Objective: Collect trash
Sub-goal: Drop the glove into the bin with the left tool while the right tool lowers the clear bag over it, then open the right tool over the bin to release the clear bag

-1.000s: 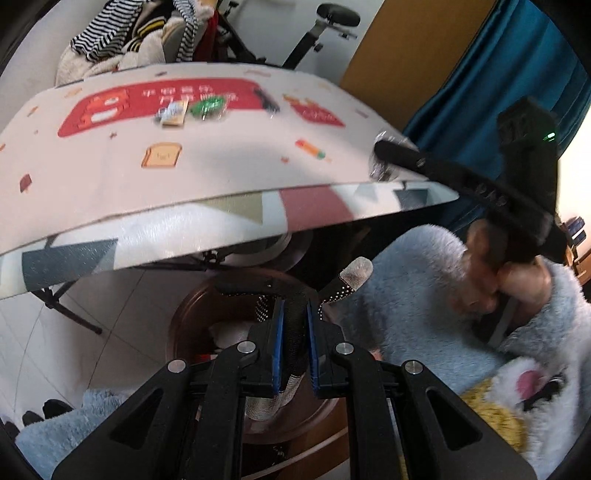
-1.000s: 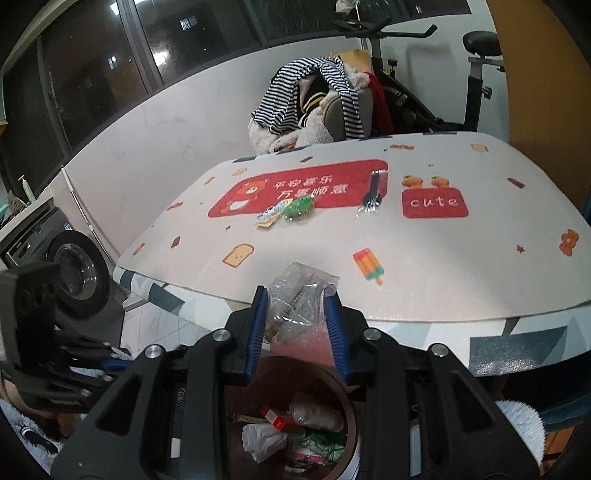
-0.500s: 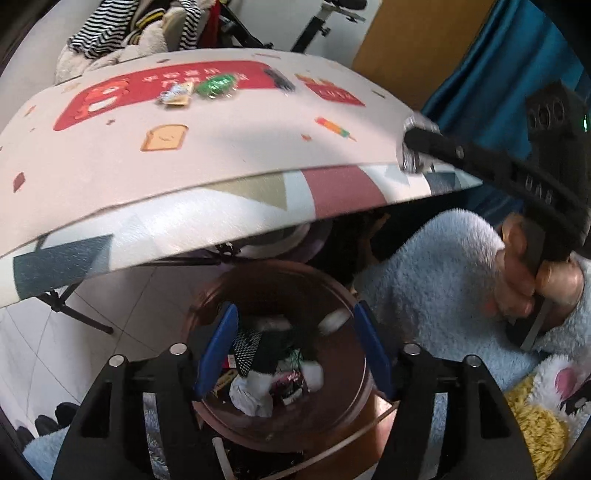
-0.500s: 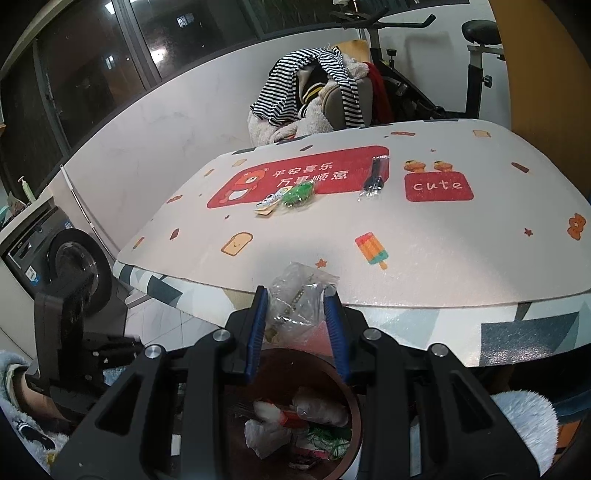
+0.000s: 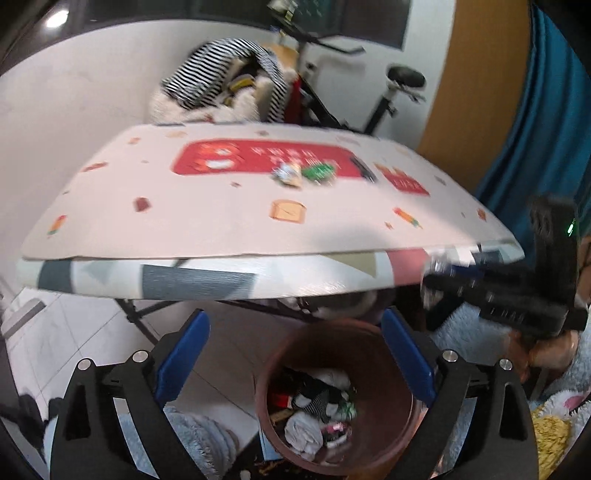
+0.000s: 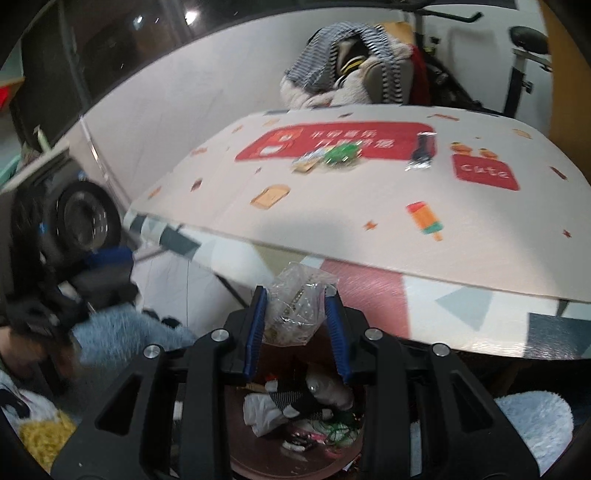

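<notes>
Gripping crinkled clear wrapper, right gripper

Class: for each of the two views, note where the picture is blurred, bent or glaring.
Left wrist view: the table edge bows, its prints are smeared, and the right gripper is streaked. Right wrist view: the clear bag is sharp, the far-left side is blurred, and a ceiling light glares.

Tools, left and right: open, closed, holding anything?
Left tool: open, jaws just opened, nothing between them, above the bin.
Right tool: closed on a clear plastic wrapper.
</notes>
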`<state>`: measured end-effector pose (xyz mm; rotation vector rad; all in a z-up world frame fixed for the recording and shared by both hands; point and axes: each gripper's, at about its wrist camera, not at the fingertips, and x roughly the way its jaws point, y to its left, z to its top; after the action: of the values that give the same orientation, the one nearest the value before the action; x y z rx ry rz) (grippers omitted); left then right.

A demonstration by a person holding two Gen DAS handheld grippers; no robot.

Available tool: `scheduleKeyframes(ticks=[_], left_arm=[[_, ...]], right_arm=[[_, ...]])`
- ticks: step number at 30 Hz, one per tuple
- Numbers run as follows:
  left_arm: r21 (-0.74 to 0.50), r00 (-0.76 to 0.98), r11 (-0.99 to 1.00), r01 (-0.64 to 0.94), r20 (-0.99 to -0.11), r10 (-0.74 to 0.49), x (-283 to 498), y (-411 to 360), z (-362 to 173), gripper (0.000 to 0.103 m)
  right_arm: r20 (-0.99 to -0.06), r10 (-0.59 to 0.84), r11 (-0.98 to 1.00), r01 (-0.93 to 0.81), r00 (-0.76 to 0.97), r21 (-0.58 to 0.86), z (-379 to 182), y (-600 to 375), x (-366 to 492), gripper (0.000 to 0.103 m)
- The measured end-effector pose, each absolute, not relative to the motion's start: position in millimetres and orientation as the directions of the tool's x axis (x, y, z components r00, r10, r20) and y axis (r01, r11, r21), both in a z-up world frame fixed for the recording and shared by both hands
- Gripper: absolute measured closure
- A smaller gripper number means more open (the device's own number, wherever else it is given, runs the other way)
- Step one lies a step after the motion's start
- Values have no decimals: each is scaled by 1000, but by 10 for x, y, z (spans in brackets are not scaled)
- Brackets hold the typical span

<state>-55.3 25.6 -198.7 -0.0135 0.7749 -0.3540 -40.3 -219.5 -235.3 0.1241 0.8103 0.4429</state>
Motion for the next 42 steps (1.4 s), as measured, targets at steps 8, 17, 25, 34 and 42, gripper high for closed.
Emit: scheduleKeyframes(ticks=[8,17,25,34,42], left_arm=[[-158,713,968,196,-654,-251,-634,471,-1981,11],[-173,720,968,183,-647,-252,-650,519,-1999,11],[-180,716,968,173,-652,-249,-640,537,-2011,11],[-171,711,970,172,-660,-242,-615,525,-2035,11],[-153,714,972,177,-660,-234,-621,480,-2006,11]], right_arm=[[-759,405,883,-433,510,180,-2544,-1831,-411,68],[-832,357,874,-466,425,137,-2764,-1665,-403,68],[-851,342,866,-485,398,121,-2819,-1588,-401,66],[-855,331,867,-486,399,109,-2826,-1559,-402,28],[-833,332,880,-464,443,104,-2732,-1632,-411,9]])
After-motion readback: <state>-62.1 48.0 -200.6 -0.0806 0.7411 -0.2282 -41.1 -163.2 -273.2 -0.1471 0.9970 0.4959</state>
